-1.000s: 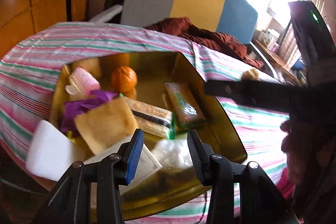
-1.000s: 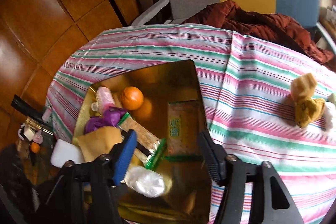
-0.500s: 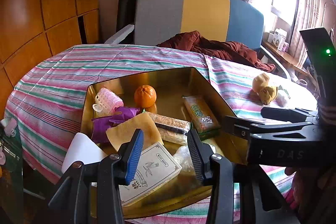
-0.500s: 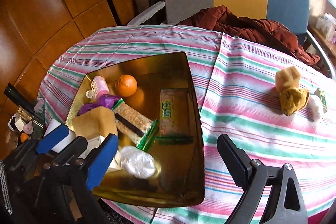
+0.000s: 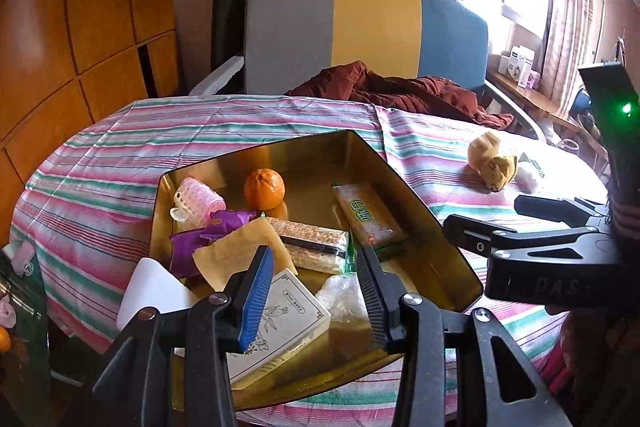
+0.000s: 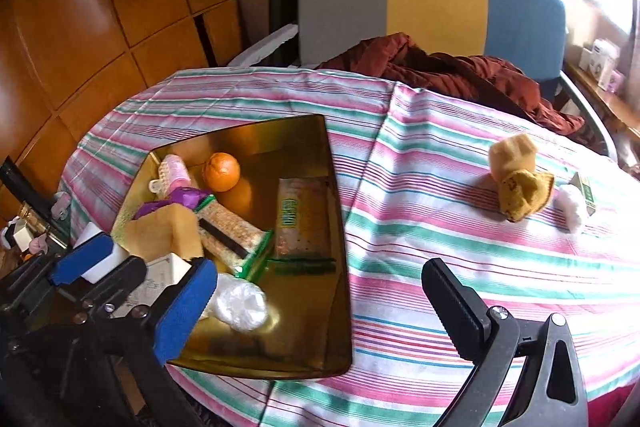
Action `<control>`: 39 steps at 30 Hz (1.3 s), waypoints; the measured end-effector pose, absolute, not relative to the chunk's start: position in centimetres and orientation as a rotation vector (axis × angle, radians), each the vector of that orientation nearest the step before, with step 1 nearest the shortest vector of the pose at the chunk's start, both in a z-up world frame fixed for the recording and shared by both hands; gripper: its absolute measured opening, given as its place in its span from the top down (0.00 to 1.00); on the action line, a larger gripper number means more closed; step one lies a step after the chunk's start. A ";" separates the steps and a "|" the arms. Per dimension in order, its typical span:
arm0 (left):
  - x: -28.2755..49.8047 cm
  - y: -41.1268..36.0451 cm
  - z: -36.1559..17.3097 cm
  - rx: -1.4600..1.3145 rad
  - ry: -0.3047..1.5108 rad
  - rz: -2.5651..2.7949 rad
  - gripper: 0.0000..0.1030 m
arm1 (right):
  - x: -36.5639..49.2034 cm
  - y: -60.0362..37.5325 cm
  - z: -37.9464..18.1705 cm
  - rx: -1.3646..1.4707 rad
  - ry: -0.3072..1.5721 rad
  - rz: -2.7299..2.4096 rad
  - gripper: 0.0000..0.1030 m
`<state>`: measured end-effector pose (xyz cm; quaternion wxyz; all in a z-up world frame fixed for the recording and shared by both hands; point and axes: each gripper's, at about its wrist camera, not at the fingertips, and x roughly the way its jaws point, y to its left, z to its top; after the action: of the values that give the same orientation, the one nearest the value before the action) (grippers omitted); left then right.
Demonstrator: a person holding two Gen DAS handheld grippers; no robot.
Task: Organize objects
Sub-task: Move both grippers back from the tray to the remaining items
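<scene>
A gold tray (image 5: 408, 183) (image 6: 340, 187) on the striped table holds an orange (image 5: 264, 188) (image 6: 221, 171), a pink hair roller (image 5: 198, 202), a purple wrapper (image 5: 208, 231), a tan cloth (image 5: 236, 255), cracker packs (image 5: 368, 213) (image 6: 298, 219), a white booklet (image 5: 286, 315) and a clear plastic wad (image 6: 240, 301). My left gripper (image 5: 316, 295) is open and empty above the tray's near edge. My right gripper (image 6: 320, 311) is wide open and empty over the tray's right rim. A yellow sock bundle (image 6: 518, 183) (image 5: 492, 163) lies on the table at right.
A white cotton ball (image 6: 572, 211) and a small green box (image 6: 586, 193) lie beside the socks. A dark red garment (image 6: 448, 67) lies on the grey, yellow and blue chair (image 6: 400, 3) behind the table. A white pad (image 5: 148, 291) sits at the tray's left edge.
Both grippers have pulled back and up from the tray. The right gripper has opened wider and moved right, to the tray's right rim.
</scene>
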<state>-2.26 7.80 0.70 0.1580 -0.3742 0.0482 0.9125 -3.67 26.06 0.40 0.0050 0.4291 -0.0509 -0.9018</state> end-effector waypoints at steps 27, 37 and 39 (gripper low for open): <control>-2.2 12.5 -1.2 -1.142 0.246 2.392 0.58 | -2.1 43.8 -2.5 1.617 -0.585 -3.034 0.00; -3.5 17.0 0.0 -1.124 0.283 2.324 0.58 | -3.7 53.5 -1.4 1.672 -0.672 -3.176 0.00; -4.1 18.5 0.5 -1.110 0.291 2.308 0.58 | -3.9 55.2 -1.7 1.650 -0.707 -3.196 0.00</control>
<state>-4.06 18.54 0.46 0.2783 -0.4138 0.1083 0.8600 -3.89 55.23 -1.69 -0.2592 0.4347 -0.1862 -0.8421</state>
